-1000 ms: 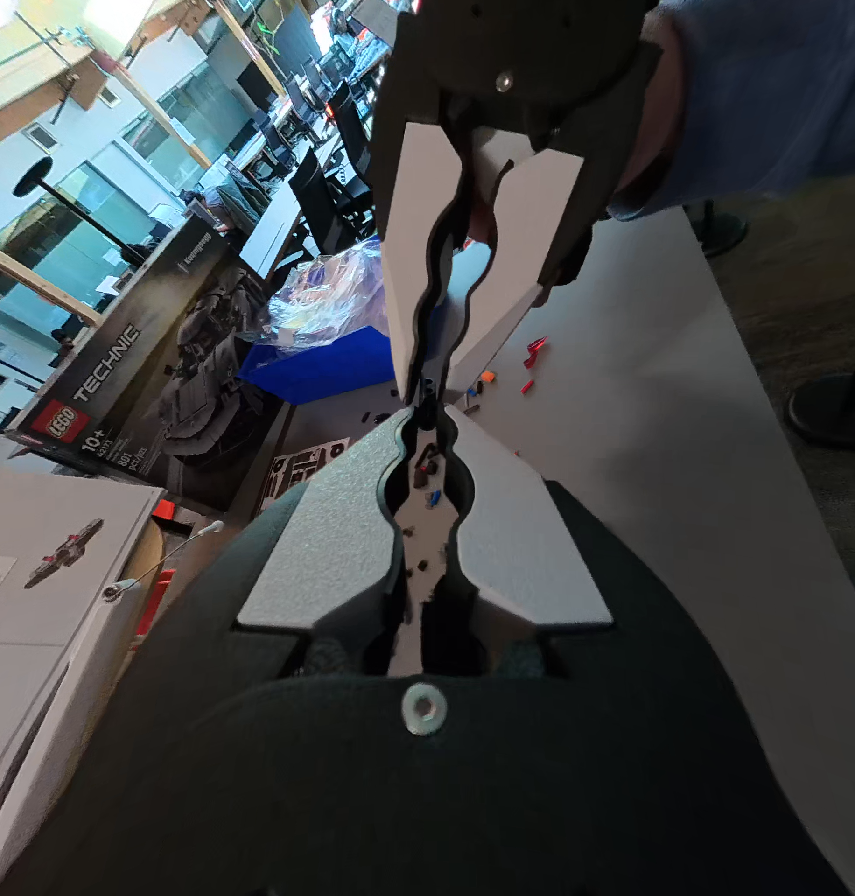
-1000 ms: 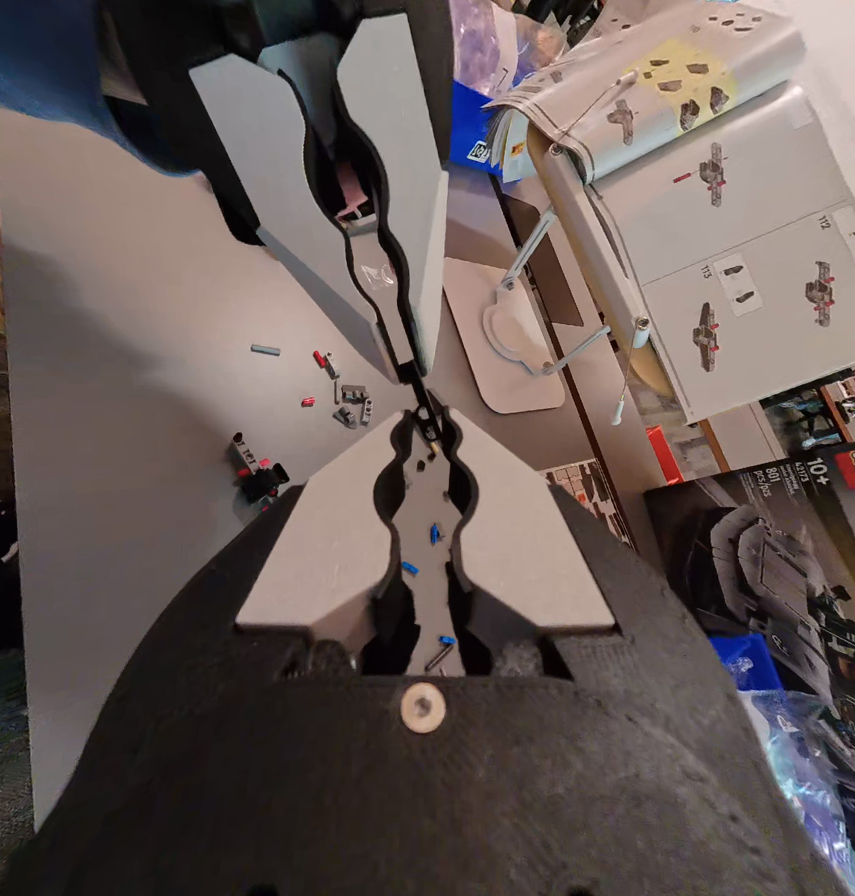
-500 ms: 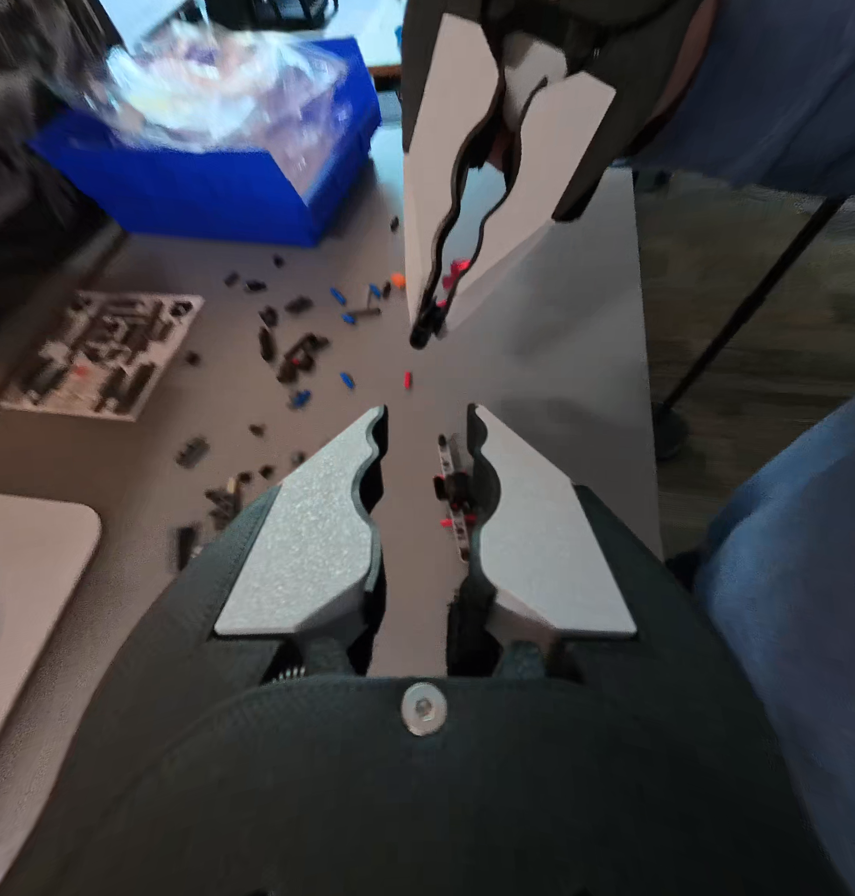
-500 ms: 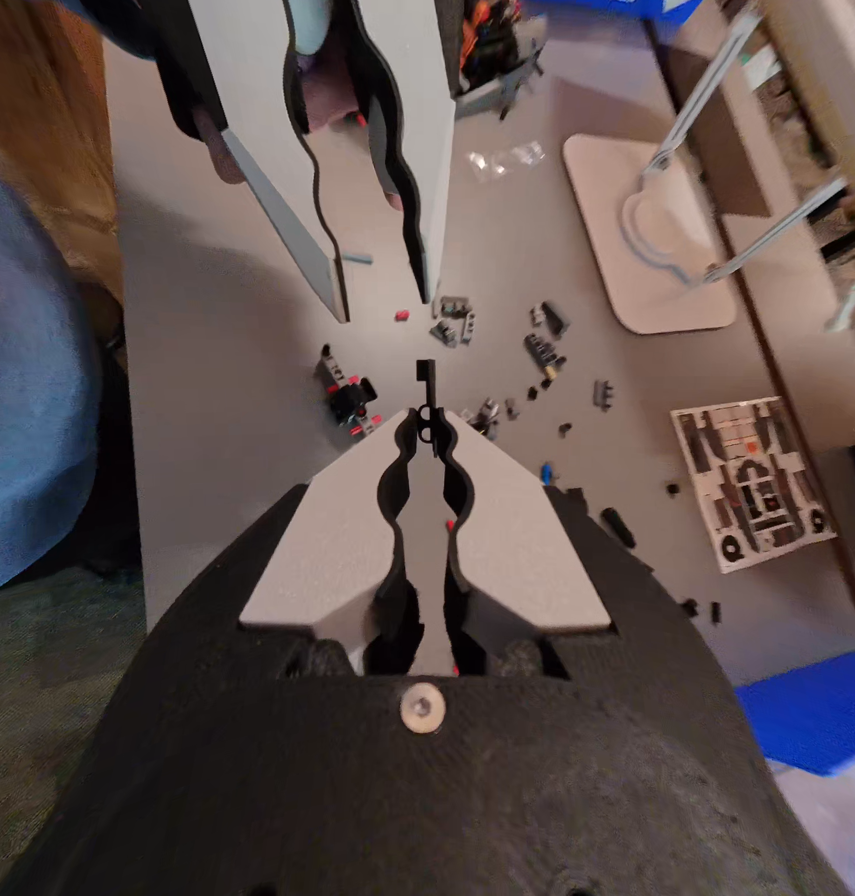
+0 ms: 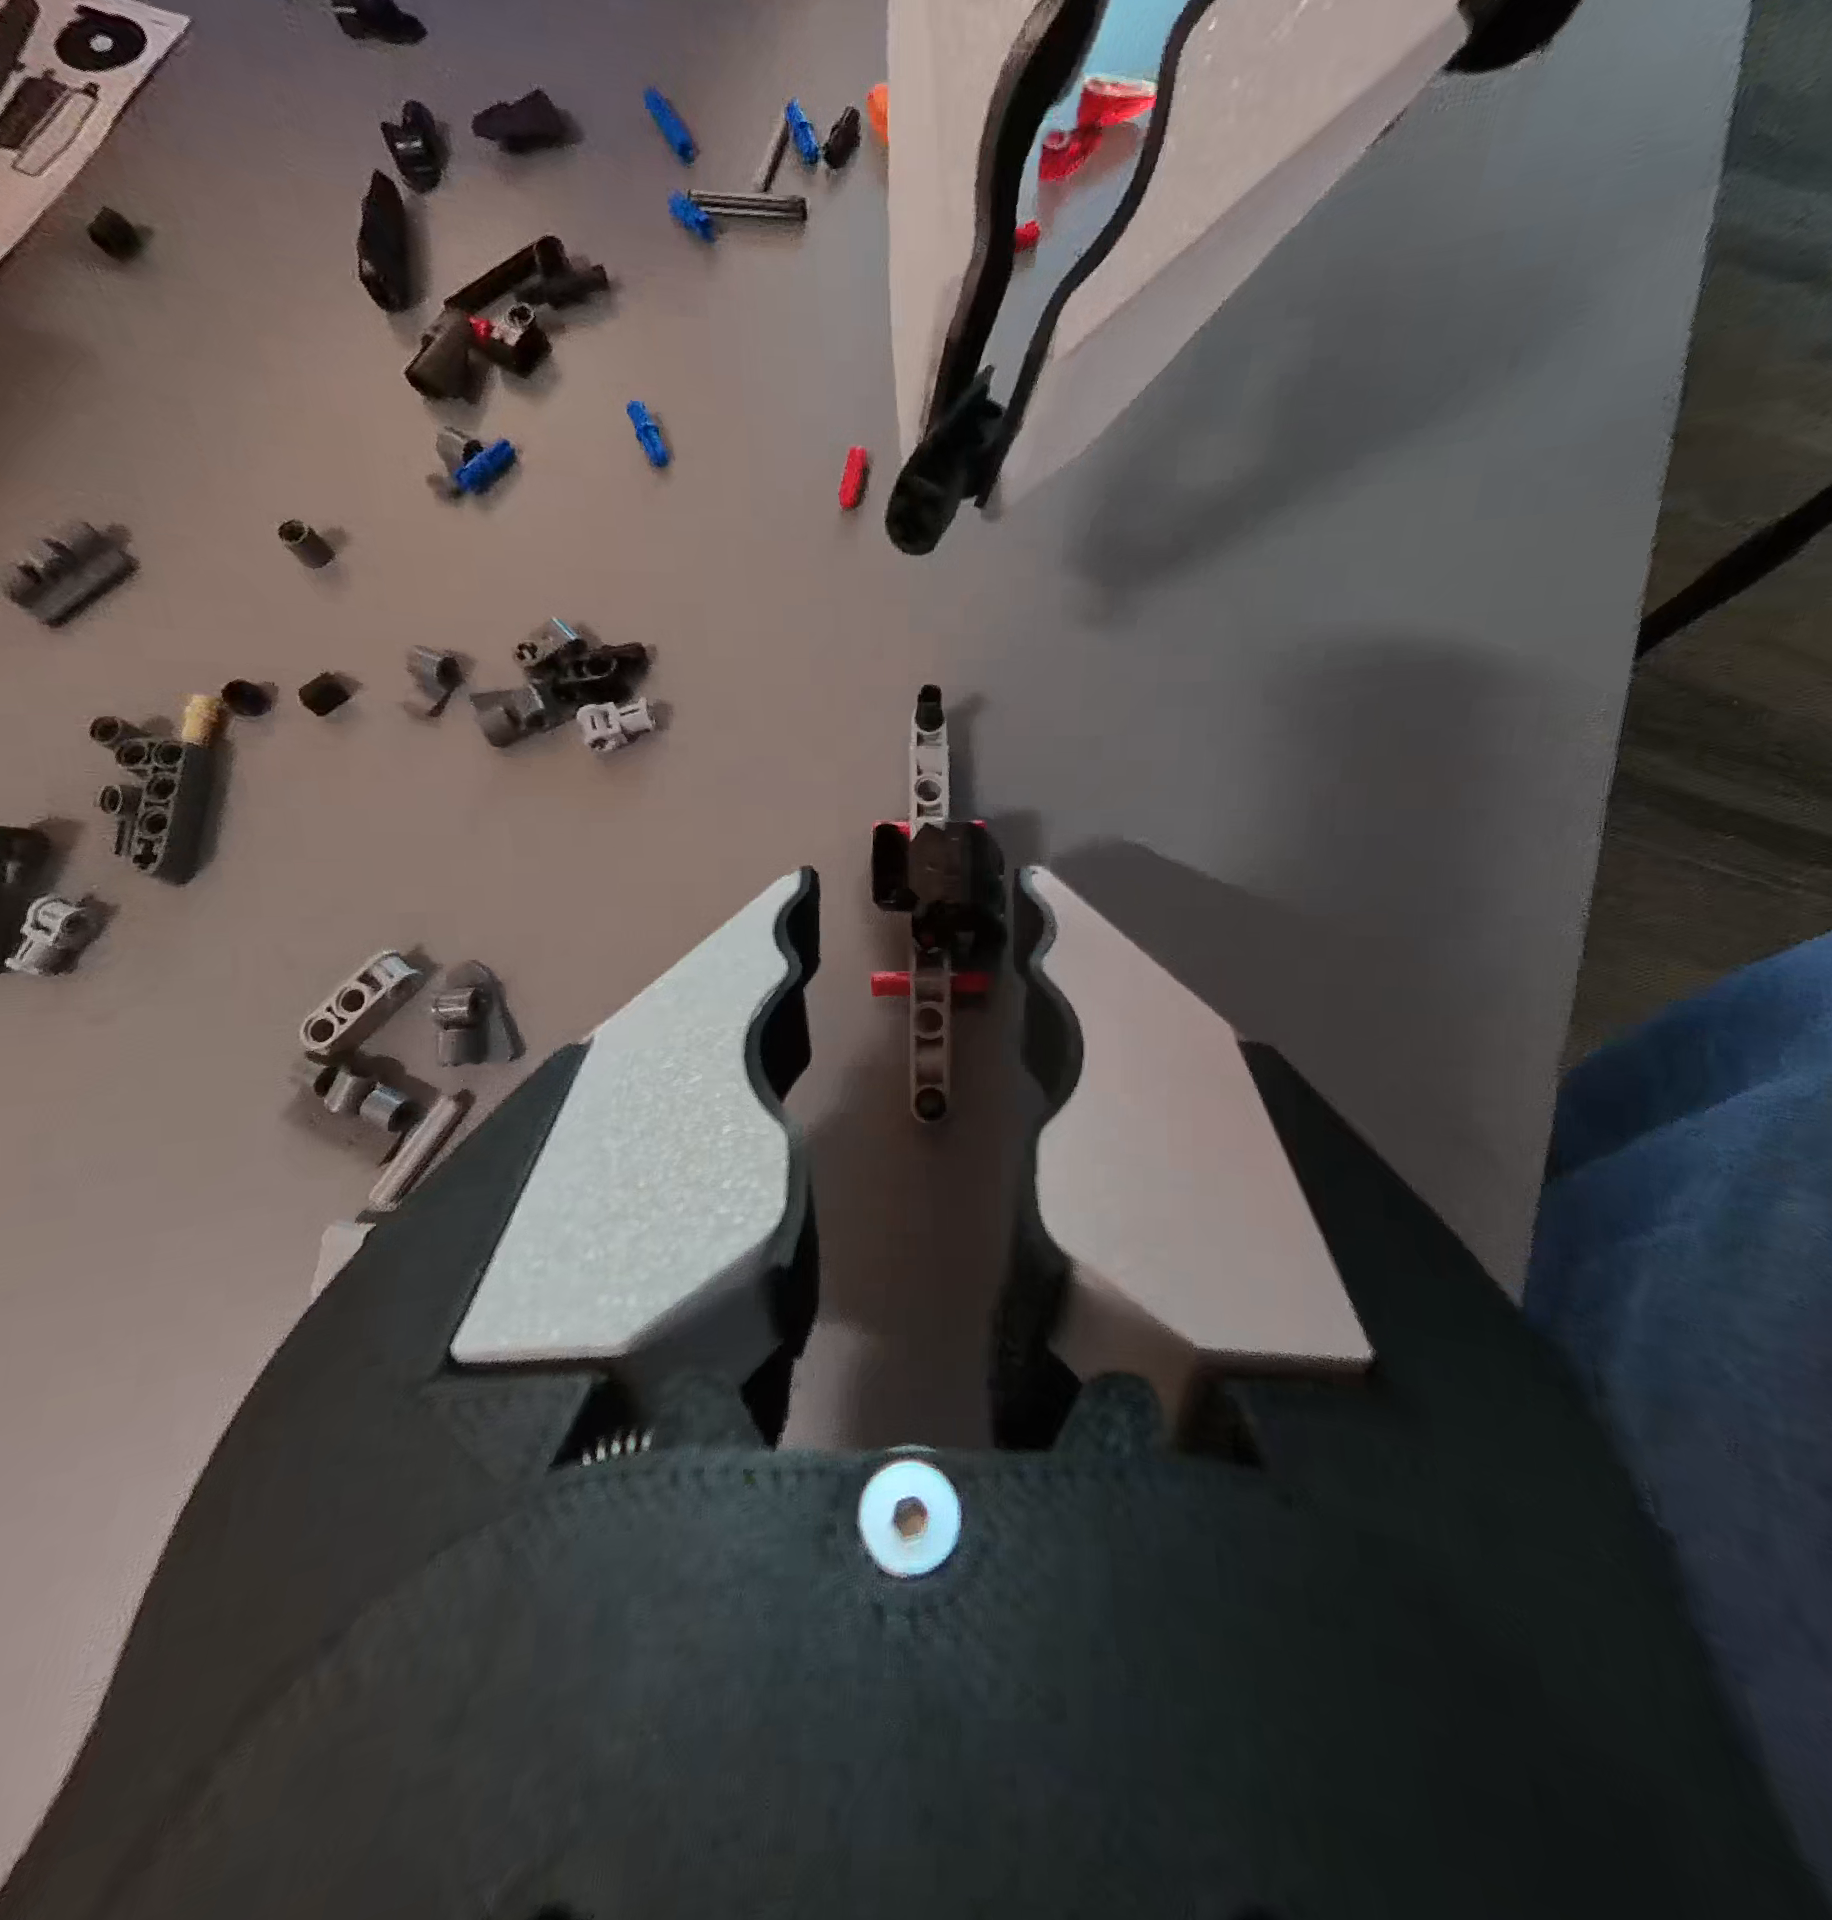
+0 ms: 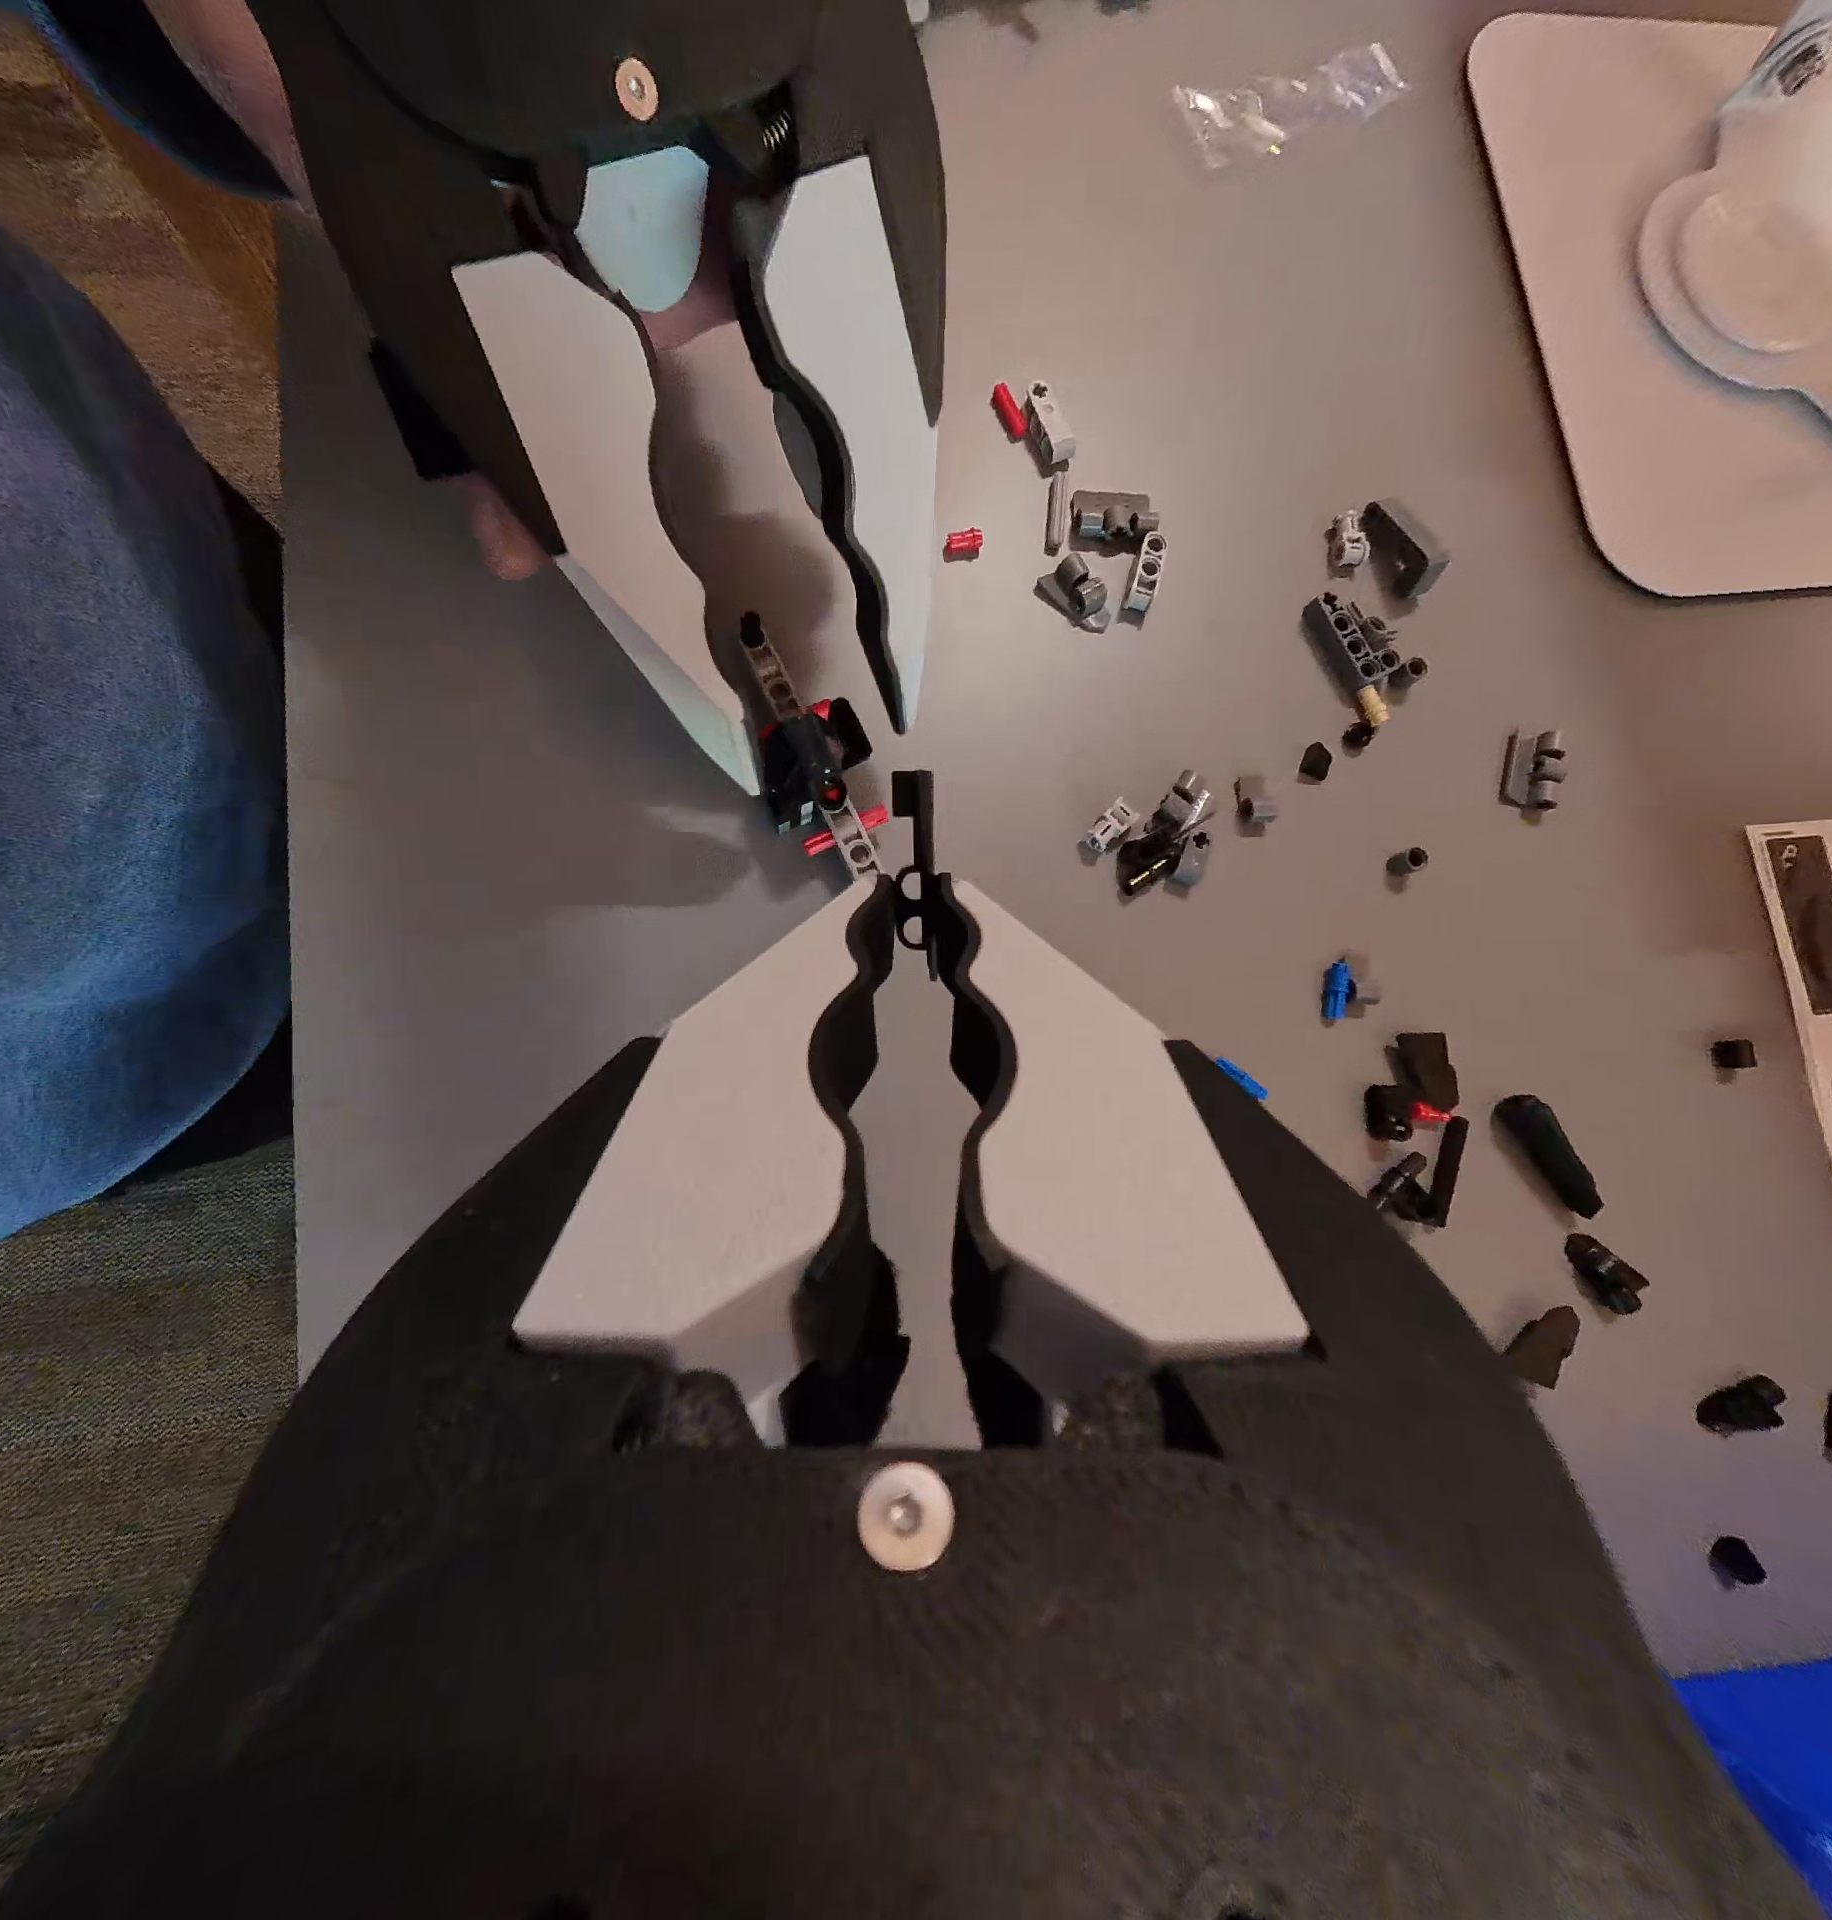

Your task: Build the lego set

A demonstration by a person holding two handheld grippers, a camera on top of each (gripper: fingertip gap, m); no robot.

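Since the frame a second ago, the two grippers have parted: tips then almost touching over a shared piece now stand apart, and both views have tilted down onto the grey table (image 5: 1307, 644). The left gripper (image 5: 917, 883) has opened to a moderate gap and grips nothing. The small assembly (image 5: 933, 904), a grey beam carrying a black block and red pins, lies on the table between its fingertips, nearer the right one; contact cannot be confirmed. The right gripper (image 6: 914, 883) is closed on a thin black piece (image 6: 914, 831), which projects beyond its tips just beside the assembly's near end. Loose black, grey, blue and red parts (image 5: 538, 686) lie scattered to the left.
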